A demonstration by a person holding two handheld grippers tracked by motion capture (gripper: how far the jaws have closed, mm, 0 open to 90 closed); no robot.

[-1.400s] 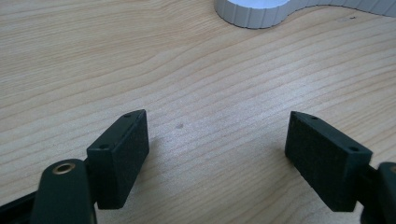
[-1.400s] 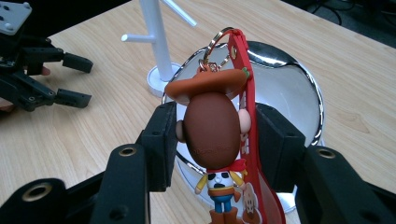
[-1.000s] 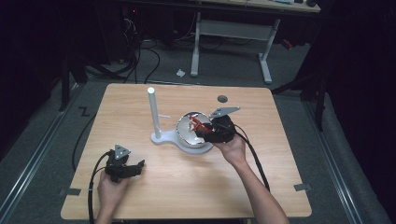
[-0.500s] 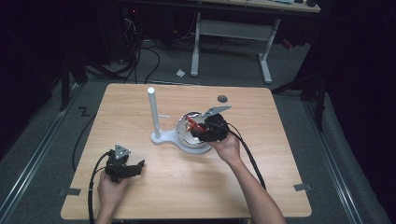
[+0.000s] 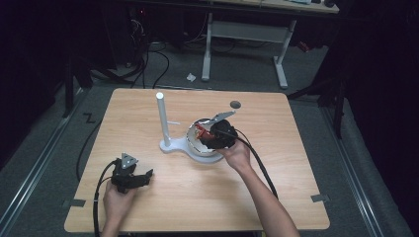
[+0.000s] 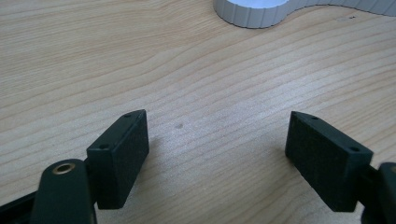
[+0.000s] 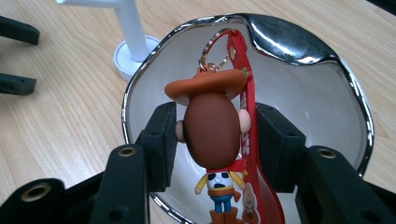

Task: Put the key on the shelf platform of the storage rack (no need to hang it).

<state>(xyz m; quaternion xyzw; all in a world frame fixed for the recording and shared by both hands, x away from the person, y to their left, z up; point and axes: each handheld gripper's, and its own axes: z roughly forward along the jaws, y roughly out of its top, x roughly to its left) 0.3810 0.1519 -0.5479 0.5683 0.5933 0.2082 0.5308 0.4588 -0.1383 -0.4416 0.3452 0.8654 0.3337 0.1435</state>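
Gripping rubbery cowboy figure (image 7: 212, 140), right tool (image 7: 212, 144) over shiny dented bowl (image 7: 299, 46).

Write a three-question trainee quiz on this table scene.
1. True or false: the right gripper is shut on the keychain figure.
2. What lies directly under the figure? A) bare table B) steel bowl C) a tray
3. In what state is the left gripper, and what is between its fingers?

Key: 1 true. 2 B. 3 open, with nothing between them, over the bare table.
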